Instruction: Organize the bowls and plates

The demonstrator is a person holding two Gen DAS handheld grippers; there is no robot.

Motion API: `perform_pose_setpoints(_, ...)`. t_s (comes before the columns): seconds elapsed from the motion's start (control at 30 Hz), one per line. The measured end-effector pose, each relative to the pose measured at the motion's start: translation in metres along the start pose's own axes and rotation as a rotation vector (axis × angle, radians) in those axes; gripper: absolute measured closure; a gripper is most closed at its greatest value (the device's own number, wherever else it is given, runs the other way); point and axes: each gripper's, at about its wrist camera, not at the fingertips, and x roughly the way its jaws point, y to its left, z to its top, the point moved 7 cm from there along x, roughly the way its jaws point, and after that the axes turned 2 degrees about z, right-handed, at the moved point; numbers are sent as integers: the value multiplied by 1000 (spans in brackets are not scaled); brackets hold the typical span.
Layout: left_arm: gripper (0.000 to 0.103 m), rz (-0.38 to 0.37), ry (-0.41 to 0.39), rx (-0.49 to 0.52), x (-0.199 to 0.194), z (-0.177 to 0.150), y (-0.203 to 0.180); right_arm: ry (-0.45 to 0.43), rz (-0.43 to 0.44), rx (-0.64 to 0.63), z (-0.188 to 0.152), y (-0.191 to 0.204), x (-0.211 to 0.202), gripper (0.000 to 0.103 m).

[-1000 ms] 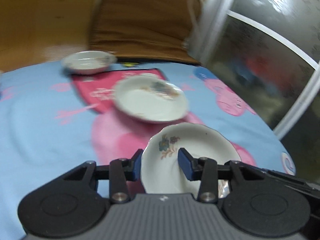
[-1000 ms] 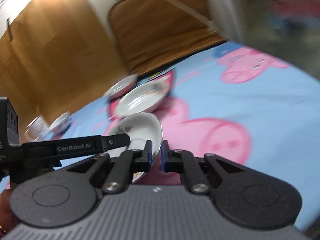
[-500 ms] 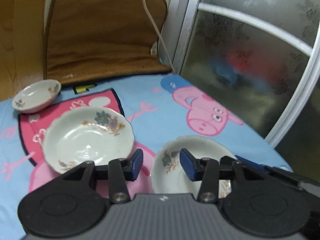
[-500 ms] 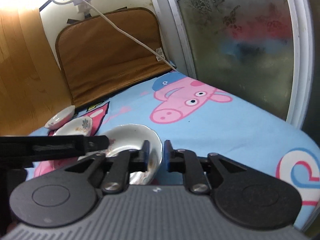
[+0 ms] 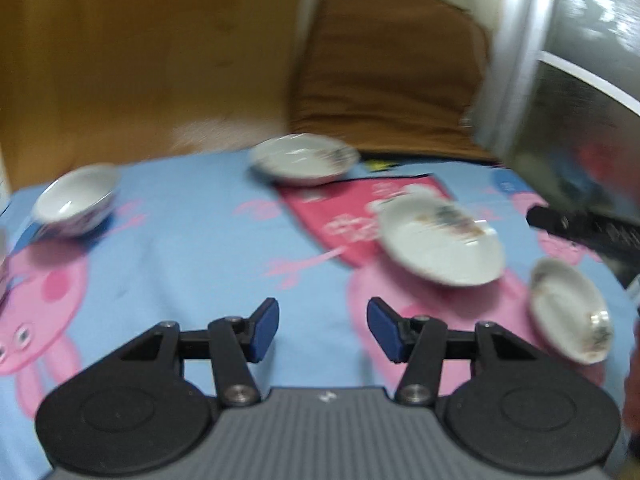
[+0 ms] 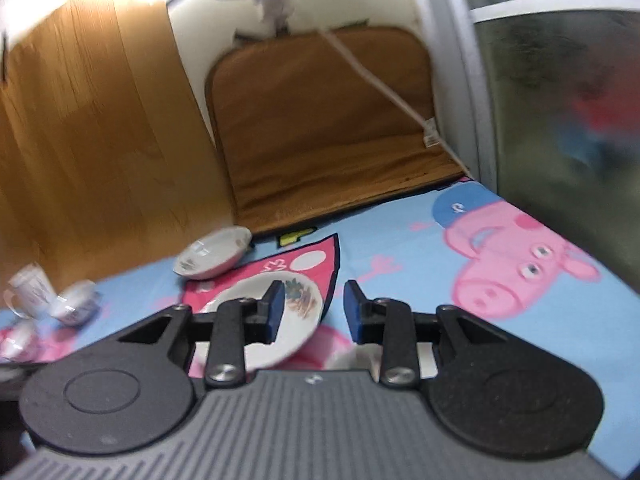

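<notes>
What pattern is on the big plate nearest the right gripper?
White with a floral spray, the plate; clearest in the right wrist view.

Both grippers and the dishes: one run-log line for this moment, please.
left gripper: opening, empty | right gripper: opening, empty | plate, small plate, bowl: on bedsheet, unstacked

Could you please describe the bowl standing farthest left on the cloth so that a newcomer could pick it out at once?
Start from the blue cartoon-pig cloth and follow it toward the wooden panel on the left. There, apart from the rest, stands the small deep bowl. Unlike the three wider, shallower floral dishes to its right, it is steep-sided with bluish marks outside.
</notes>
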Motion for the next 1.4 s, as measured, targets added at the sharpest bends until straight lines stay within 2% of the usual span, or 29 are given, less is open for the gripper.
perform_pose_setpoints(0.13, 53, 34, 21, -37, -5, -9, 28, 183, -36, -25, 2, -1, 55, 67)
perform_pose_setpoints(0.2, 48, 45, 22, -48, -8, -12, 35, 266, -47, 4, -10, -2, 70, 70)
perform_pose_setpoints(0.3, 44, 63, 16, -67, -12, -15, 48, 261, -61, -16, -13, 11, 70, 77)
perform_pose_setpoints(0.37, 43, 67, 16, -76, -15, -18, 54, 278, -1, -16, -20, 27, 64, 84)
perform_pose_setpoints(0.43, 43, 75, 10, -78, -17, -18, 61, 305, 55, -19, -28, 45, 58, 85)
perform_pose_setpoints(0.7, 42, 94, -3, -92, -26, -26, 77, 332, 219, -92, -62, 102, 15, 85)
perform_pose_setpoints(0.83, 41, 101, -9, -109, -28, -27, 85, 294, 226, -133, -75, 113, -9, 84)
perform_pose_setpoints(0.93, 39, 108, -12, -107, -27, -26, 87, 271, 227, -100, -77, 111, -14, 78)
perform_pose_setpoints(1.0, 38, 112, -14, -103, -26, -26, 86, 258, 218, -75, -78, 108, -13, 70)
perform_pose_setpoints(1.27, 37, 123, -17, -104, -26, -27, 86, 237, 235, 9, -82, 100, -5, 64)
perform_pose_setpoints(1.4, 31, 135, -21, -105, -26, -27, 88, 207, 257, 23, -85, 98, -8, 63)
